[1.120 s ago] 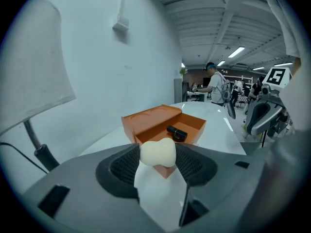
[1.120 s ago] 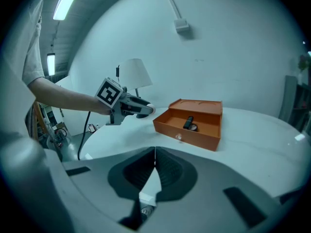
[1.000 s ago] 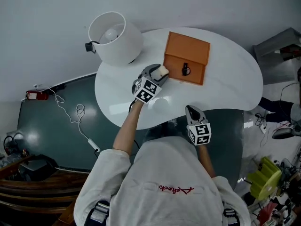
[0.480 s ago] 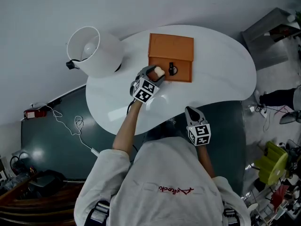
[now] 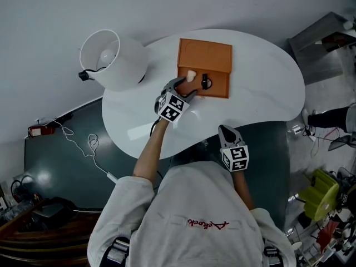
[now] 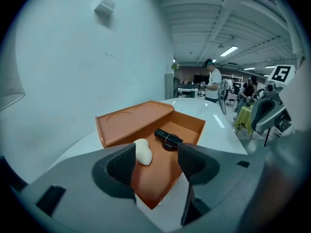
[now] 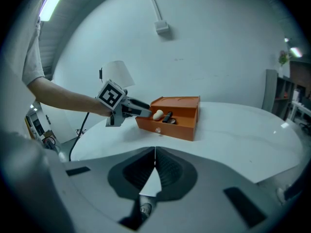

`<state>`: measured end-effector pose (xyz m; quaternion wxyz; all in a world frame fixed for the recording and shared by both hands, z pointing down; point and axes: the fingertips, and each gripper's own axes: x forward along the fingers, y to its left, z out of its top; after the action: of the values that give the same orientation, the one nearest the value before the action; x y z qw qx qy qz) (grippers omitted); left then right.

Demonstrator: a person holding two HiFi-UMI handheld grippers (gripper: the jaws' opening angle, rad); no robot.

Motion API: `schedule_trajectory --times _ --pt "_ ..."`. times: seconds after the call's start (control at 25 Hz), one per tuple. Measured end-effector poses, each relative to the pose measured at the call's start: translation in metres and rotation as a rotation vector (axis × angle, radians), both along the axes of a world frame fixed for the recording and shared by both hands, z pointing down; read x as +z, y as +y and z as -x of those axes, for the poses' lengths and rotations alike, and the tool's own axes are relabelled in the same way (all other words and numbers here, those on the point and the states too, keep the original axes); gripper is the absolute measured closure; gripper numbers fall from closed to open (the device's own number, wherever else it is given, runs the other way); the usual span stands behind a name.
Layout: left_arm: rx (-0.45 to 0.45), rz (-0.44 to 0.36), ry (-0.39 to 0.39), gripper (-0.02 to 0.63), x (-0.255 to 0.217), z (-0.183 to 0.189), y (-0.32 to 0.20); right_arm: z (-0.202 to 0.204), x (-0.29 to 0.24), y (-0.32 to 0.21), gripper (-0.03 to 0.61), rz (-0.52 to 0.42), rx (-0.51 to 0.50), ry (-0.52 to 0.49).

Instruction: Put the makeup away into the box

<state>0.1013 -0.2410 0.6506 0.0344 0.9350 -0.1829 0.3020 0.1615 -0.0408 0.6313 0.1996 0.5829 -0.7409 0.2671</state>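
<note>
Sponge in the box; your left claw lets go.

Your left gripper [image 5: 187,87] hangs over the orange box [image 5: 207,53] by the tabletop's [image 5: 261,93] far edge; its jaws have just been opening and stand apart, gripping nothing; the white sponge [image 6: 142,152] lies loose in the tray beside a black makeup tube [image 6: 167,139]; I judge this item placed, so next you back the claw out without nudging the box; your right gripper [image 7: 154,166], closed and empty, waits at the near edge; only its view shows the box's front wall; only the left gripper view shows the sponge clear of the jaws.
</note>
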Motion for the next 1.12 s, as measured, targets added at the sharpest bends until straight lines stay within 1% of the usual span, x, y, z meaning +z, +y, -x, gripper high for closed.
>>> schedule_trajectory --times 0.16,0.2,0.32,0.36,0.48,0.64,0.72,0.88,1.04,1.12 --pt "-0.004 -0.006 0.026 0.351 -0.005 0.004 0.002 0.004 0.002 -0.001 0.558 0.005 -0.013 -0.004" --pt "-0.006 -0.013 0.031 0.379 -0.007 0.005 0.003 0.004 0.002 0.0 0.558 0.005 -0.015 -0.005" --pt "-0.019 -0.035 0.05 0.535 -0.014 0.009 0.007 0.004 0.0 0.001 0.558 0.001 -0.016 -0.002" --pt "-0.021 -0.035 0.057 0.574 -0.016 0.01 0.01 0.004 0.0 0.002 0.558 0.002 -0.016 0.0" --pt "-0.015 -0.022 0.06 0.595 -0.013 0.011 0.019 0.003 -0.001 0.005 0.558 -0.001 -0.017 0.002" --pt "-0.001 -0.008 0.043 0.604 -0.007 0.013 0.032 0.003 0.0 0.009 0.558 -0.003 -0.02 0.0" --pt "-0.008 0.0 0.056 0.604 -0.008 0.013 0.036 0.004 -0.001 0.01 0.558 -0.008 -0.022 -0.001" --pt "-0.061 0.021 0.15 0.604 -0.032 0.014 0.041 0.003 -0.005 0.009 0.558 -0.027 -0.025 -0.002" --pt "-0.124 0.032 0.29 0.604 -0.072 0.019 0.05 0.002 -0.015 0.004 0.558 -0.059 -0.032 -0.003" --pt "-0.151 0.041 0.342 0.604 -0.09 0.025 0.057 0.003 -0.021 0.001 0.558 -0.082 -0.037 -0.005"
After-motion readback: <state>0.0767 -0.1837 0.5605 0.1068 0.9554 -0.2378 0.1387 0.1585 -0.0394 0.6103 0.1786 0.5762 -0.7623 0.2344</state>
